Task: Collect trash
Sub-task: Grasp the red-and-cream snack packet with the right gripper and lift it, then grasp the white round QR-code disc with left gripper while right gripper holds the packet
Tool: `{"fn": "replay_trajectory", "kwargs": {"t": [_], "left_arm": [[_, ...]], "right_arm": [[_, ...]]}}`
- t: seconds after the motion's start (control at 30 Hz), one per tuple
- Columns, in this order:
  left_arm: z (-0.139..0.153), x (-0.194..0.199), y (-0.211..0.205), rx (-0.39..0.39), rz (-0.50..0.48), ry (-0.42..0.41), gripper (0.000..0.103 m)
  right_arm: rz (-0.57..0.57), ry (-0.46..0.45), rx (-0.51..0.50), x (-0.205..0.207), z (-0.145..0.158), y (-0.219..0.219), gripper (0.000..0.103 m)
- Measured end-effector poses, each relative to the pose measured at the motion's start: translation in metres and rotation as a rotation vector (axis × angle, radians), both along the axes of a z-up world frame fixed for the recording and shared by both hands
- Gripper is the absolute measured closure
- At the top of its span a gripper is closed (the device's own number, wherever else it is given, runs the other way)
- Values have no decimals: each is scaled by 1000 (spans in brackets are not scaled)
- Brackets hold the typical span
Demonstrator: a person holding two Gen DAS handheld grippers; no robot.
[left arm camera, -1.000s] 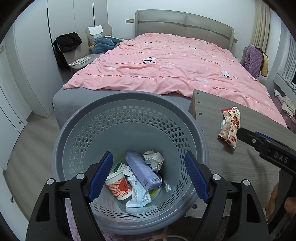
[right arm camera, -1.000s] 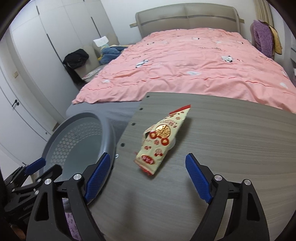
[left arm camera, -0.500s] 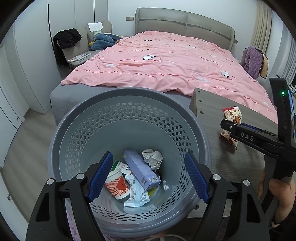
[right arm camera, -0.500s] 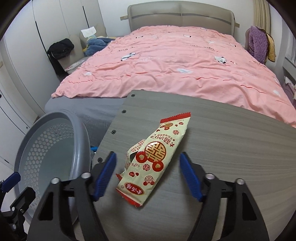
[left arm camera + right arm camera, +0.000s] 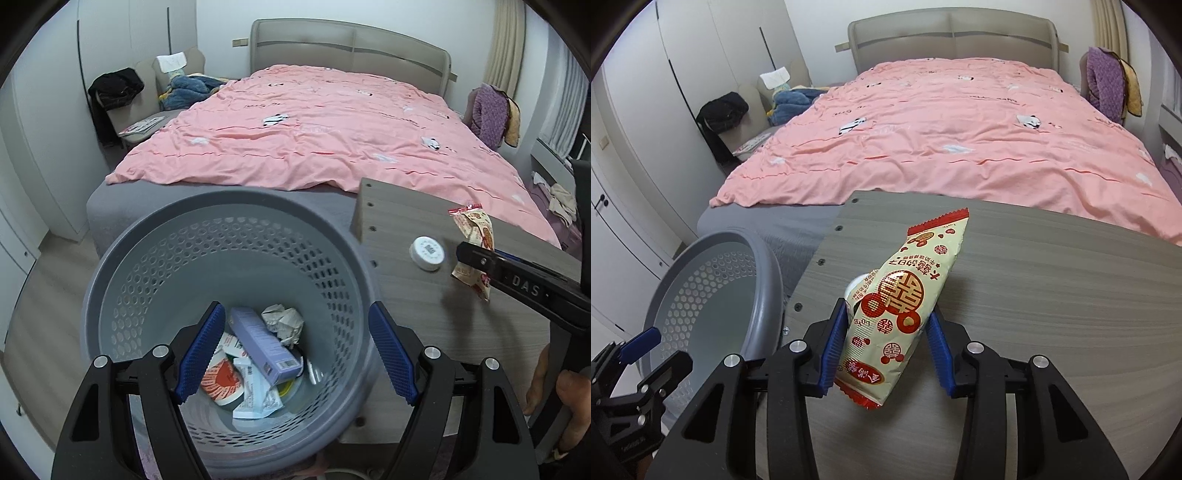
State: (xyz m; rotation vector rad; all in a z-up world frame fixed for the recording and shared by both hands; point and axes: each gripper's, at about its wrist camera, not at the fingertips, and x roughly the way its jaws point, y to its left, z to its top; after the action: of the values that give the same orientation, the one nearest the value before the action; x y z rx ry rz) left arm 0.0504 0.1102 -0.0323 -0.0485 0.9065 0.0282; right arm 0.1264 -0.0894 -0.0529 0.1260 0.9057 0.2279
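Observation:
A cream and red snack wrapper (image 5: 905,306) is pinched between the blue pads of my right gripper (image 5: 886,347), its front end raised off the grey table (image 5: 1052,295). It also shows in the left wrist view (image 5: 474,236). My left gripper (image 5: 295,350) is open above a grey perforated trash basket (image 5: 122,280) that holds a purple box (image 5: 264,341), crumpled paper (image 5: 282,321), a red and white cup and wrappers. A white round lid (image 5: 427,253) lies on the table, uncovered beside the wrapper.
A bed with a pink duvet (image 5: 942,129) stands behind the table. White wardrobes (image 5: 646,129) line the left wall. A chair with clothes (image 5: 173,88) stands at the back left. The basket (image 5: 713,295) sits left of the table edge.
My right gripper moved forward and closed on the snack wrapper, lifting it. A white lid that lay under the wrapper now shows. The left gripper stayed open over the basket.

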Motion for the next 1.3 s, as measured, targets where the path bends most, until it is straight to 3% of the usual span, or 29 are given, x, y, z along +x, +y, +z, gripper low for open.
{"fn": "replay_trajectory", "kwargs": {"t": [0.4,0.67,0.93,1.17,1.3], "left_arm": [[-9,53,-93,-35,-146,34,27],[-35,94,-121,-42,-99,113,27],[-53,107,-127,21,-50,127,28],[-52,108,-135,50,-55,108,44],[-50,104,-142,42,-83,102,64]], "right_arm": [[-52,-56,40,-43,14,-74,61],[-75,-52,107,-57,6,-106,61],[-64,-55,174,-62,-2,-120,61],[-74,-58,201,-65,-3,-126,61],[-77,-61,206,-67,-2,-126,61]]}}
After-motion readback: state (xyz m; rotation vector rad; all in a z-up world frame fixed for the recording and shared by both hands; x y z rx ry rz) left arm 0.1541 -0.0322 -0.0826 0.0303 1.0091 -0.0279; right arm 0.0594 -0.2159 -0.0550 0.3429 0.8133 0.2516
